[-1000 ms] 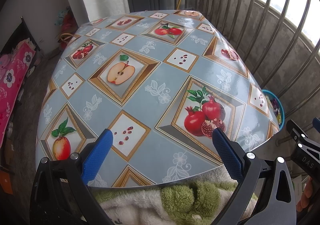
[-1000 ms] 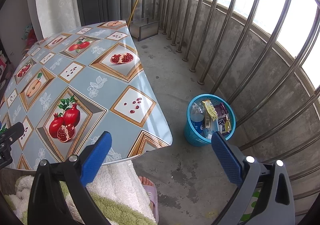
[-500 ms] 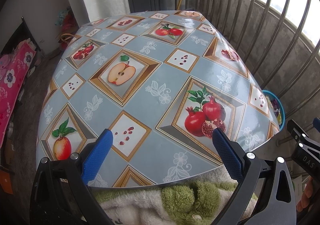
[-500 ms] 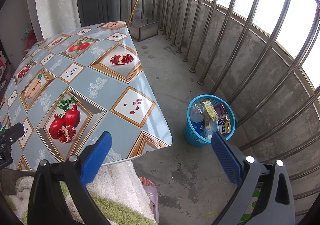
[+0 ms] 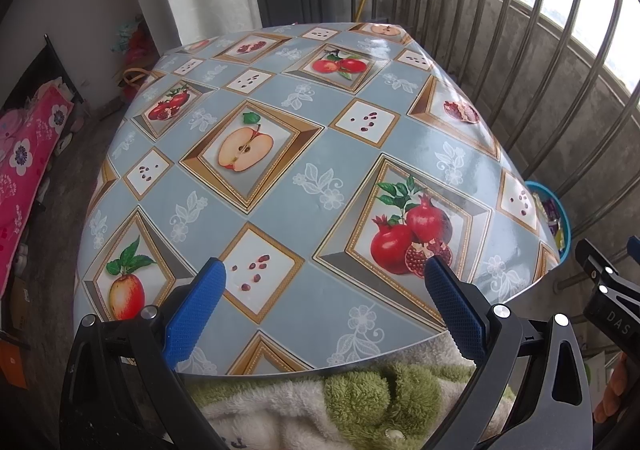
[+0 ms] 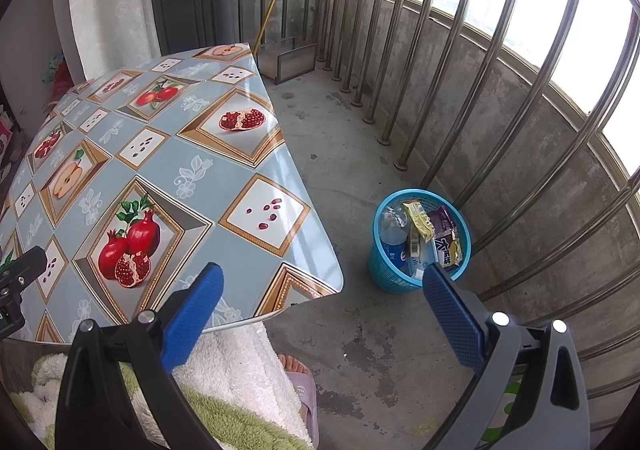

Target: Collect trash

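Observation:
A blue mesh trash basket (image 6: 384,270) stands on the concrete floor to the right of the table, and its rim (image 5: 560,205) peeks past the table edge in the left wrist view. Inside it lie a plastic bottle (image 6: 393,236), a yellow wrapper (image 6: 418,218) and a purple wrapper (image 6: 442,228). My left gripper (image 5: 322,284) hangs open over the near edge of the table (image 5: 280,209) with nothing between its fingers. My right gripper (image 6: 320,290) is open too, above the table's near right corner and the floor, short of the basket. No loose trash shows on the tabletop.
The table (image 6: 168,177) wears a blue oilcloth with fruit pictures. A metal railing (image 6: 500,69) and low concrete wall run along the right. A person's fluffy white-green robe (image 5: 340,402) and slippered foot (image 6: 300,382) are at the near edge. Pink bedding (image 5: 24,153) lies at far left.

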`<state>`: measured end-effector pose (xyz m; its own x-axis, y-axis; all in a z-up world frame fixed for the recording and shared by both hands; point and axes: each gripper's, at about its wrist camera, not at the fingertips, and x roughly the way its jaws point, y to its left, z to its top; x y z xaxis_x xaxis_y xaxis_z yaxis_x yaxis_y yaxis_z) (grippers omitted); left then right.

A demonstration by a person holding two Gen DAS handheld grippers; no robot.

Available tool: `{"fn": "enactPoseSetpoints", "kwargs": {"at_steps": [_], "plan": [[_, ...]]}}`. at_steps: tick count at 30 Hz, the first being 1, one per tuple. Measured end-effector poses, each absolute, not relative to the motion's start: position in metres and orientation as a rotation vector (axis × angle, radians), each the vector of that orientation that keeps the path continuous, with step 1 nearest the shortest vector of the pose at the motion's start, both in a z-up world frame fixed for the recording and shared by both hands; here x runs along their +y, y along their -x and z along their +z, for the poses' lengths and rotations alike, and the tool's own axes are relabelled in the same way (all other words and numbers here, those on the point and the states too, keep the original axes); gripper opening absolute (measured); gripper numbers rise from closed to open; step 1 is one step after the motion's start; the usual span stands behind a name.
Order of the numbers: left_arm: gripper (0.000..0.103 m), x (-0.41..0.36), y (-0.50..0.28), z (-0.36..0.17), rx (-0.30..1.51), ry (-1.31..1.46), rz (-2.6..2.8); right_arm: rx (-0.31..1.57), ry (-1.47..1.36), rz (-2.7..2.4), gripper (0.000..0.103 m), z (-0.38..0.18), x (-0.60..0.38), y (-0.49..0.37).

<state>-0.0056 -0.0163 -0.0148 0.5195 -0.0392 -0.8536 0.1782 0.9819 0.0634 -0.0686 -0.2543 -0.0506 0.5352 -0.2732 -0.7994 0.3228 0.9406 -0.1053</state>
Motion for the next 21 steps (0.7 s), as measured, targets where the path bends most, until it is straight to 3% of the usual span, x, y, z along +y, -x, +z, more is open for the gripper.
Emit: {"fn": "enactPoseSetpoints", "kwargs": {"at_steps": [21], "plan": [[0.095,-0.0160,0.0053,-0.0124,1.008,-0.154,-0.109,0.941,-0.057,-0.353,0.098,-0.0508,-0.2555,0.0684]]}}
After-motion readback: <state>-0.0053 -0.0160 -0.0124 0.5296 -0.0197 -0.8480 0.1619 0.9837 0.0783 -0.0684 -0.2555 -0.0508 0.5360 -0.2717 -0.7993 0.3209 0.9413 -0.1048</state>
